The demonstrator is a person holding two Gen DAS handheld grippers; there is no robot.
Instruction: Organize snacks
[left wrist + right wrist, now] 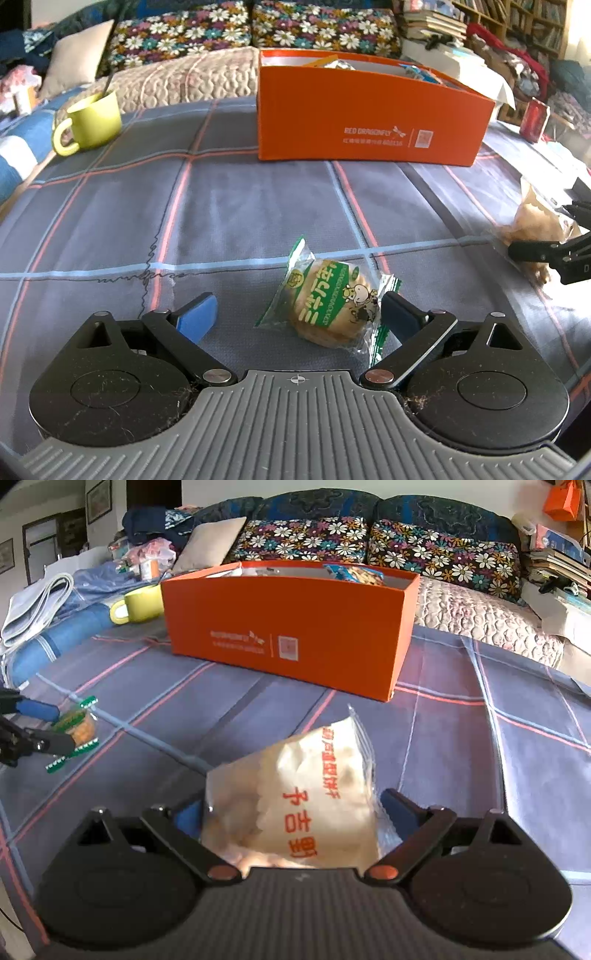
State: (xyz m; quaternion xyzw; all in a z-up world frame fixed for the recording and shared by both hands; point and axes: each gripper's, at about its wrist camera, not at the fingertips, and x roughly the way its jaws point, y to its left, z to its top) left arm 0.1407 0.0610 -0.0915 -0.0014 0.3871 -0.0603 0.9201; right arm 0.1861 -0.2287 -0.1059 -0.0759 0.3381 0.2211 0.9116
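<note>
left wrist: left gripper [299,314] jaws spread around green-printed clear biscuit packet [328,301] on plaid cloth, not pinching | right wrist: right gripper [291,812] jaws wide astride white crinkly snack bag [295,797] | step: pre-grasp; next: close, carry to orange cardboard box [295,627]

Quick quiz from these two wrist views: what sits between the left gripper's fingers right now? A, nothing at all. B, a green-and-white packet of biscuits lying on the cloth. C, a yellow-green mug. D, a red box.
B: the green-and-white biscuit packet lies on the plaid cloth between the open fingers of the left gripper, with a clear gap to the blue pad on one side.
</note>
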